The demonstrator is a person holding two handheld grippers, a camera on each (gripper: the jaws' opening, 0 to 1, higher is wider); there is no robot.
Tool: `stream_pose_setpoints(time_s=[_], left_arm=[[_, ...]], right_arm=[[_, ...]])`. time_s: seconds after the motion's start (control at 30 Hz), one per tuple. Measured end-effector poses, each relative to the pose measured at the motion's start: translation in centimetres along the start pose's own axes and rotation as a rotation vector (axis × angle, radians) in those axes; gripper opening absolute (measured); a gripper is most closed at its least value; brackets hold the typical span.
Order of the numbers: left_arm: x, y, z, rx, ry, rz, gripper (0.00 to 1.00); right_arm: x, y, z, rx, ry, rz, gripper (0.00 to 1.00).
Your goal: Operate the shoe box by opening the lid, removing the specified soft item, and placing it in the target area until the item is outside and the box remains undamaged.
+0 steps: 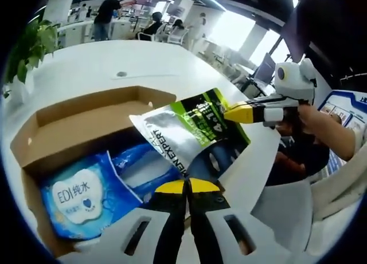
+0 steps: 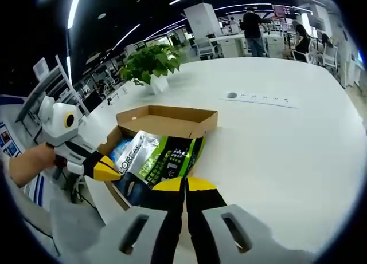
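The shoe box (image 2: 172, 118) sits open on the bench (image 2: 275, 144) — a pouch (image 1: 189, 129) above the wipes pack (image 1: 86, 198) inside it — with a potted plant (image 2: 150, 63) behind.

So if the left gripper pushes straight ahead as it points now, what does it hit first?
Most likely the green-and-silver pouch, which the left gripper already seems to pinch at its lower edge. Behind it lie the blue wipes pack and the open box. Depth is hard to judge here.
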State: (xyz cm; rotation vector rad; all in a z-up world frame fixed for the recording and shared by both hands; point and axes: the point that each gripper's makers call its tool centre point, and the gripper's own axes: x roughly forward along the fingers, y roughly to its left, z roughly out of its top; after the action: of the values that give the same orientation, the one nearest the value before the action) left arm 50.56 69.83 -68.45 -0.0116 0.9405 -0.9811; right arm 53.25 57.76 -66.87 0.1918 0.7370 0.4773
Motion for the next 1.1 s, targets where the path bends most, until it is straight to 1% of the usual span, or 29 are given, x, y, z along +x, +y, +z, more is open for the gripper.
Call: stream_pose_setpoints(time_s=[0.3, 0.47, 0.7, 0.93, 1.1], left_arm=[[2.0, -1.7, 1.0, 0.022, 0.009, -0.035, 0.0], [2.9, -2.3, 1.4, 0.026, 0.007, -0.045, 0.0], [4.3, -3.6, 2.0, 0.041, 0.016, -0.072, 0.0], [5.5, -4.2, 2.6, 0.048, 0.024, -0.089, 0.0], [6.7, -4.4, 2.9, 0.05, 0.035, -0.097, 0.0]], right_arm=[[-1.2, -2.2, 0.3, 0.01, -0.015, -0.035, 0.0], [-1.7, -3.2, 0.2, 0.014, -0.016, -0.05, 0.0], [-2.6, -5.0, -0.3, 0.02, -0.012, -0.073, 0.0], [-3.2, -6.7, -0.8, 0.026, 0.001, -0.095, 0.0], [-3.1, -7.8, -1.3, 0.033, 0.015, -0.108, 0.0]])
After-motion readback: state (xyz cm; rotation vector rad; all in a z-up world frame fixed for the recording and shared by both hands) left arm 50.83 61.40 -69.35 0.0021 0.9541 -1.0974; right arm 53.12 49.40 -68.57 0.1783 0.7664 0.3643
